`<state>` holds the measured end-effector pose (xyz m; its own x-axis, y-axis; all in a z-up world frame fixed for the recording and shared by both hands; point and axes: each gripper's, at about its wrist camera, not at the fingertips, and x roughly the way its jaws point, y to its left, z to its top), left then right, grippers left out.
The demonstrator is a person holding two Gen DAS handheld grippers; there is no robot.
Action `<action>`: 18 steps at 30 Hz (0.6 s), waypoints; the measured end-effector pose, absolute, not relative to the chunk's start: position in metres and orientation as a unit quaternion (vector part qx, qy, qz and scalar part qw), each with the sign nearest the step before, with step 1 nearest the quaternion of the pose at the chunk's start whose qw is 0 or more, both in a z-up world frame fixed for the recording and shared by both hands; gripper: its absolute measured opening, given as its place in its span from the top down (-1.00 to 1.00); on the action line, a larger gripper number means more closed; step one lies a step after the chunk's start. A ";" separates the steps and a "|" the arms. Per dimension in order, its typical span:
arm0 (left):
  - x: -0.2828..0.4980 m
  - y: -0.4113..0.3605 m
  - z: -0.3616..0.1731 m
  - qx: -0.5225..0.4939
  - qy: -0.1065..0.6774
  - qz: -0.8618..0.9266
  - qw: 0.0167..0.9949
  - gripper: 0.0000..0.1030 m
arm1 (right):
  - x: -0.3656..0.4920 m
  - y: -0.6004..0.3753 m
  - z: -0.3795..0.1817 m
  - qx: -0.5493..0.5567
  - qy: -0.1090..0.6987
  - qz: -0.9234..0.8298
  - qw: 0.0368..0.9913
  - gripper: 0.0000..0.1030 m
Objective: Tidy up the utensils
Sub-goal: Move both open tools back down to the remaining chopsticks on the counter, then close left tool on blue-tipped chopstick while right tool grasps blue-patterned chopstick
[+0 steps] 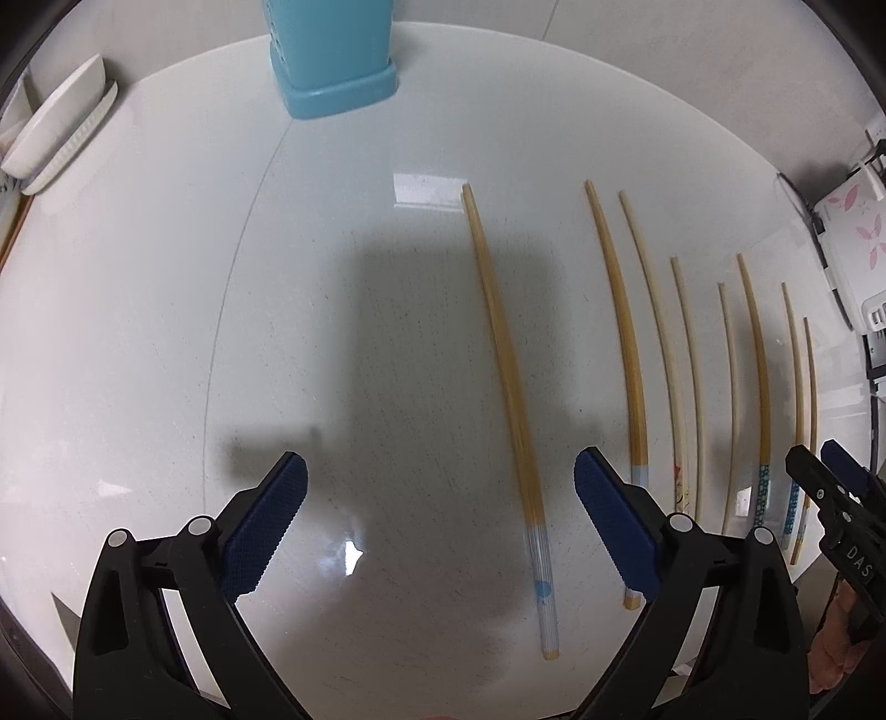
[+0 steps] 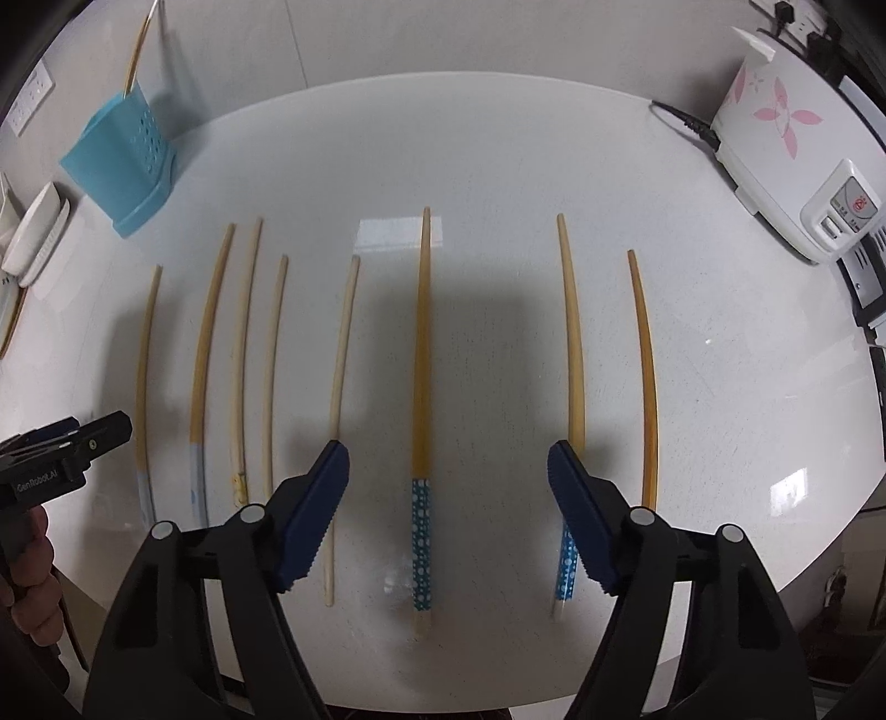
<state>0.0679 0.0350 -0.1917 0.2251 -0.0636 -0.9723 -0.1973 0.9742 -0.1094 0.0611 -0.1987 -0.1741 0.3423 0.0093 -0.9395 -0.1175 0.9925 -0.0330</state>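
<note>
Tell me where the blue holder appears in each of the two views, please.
Left wrist: holder at top, left of centre, cut off by the frame's edge.
Right wrist: holder at upper left, with one chopstick standing in it.
Shared landmark: the white dish lies left of the holder in both.

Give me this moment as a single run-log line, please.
left gripper: open, empty | right gripper: open, empty | chopsticks: on table | one in holder

Overhead light, hard shadows, glare patches (fisheye-bent edges) on countertop.
</note>
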 end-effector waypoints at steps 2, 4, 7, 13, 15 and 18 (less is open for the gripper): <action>0.068 0.032 -0.194 -0.098 0.625 0.048 0.773 -0.82 | 0.063 -0.198 -0.178 -0.051 0.583 0.039 0.810 -0.24; 0.069 0.029 -0.197 -0.089 0.629 0.051 0.770 -0.80 | 0.065 -0.200 -0.182 -0.048 0.593 0.040 0.803 -0.16; 0.071 0.023 -0.202 -0.080 0.639 0.053 0.763 -0.72 | 0.069 -0.201 -0.187 -0.042 0.611 0.044 0.790 0.04; 0.076 0.013 -0.208 -0.053 0.652 0.059 0.754 -0.58 | 0.076 -0.199 -0.193 -0.052 0.633 0.052 0.771 0.27; 0.077 0.012 -0.208 -0.053 0.655 0.060 0.751 -0.50 | 0.078 -0.200 -0.196 -0.050 0.638 0.053 0.767 0.29; 0.082 0.001 -0.205 -0.058 0.663 0.066 0.743 -0.34 | 0.082 -0.200 -0.198 -0.044 0.642 0.057 0.763 0.32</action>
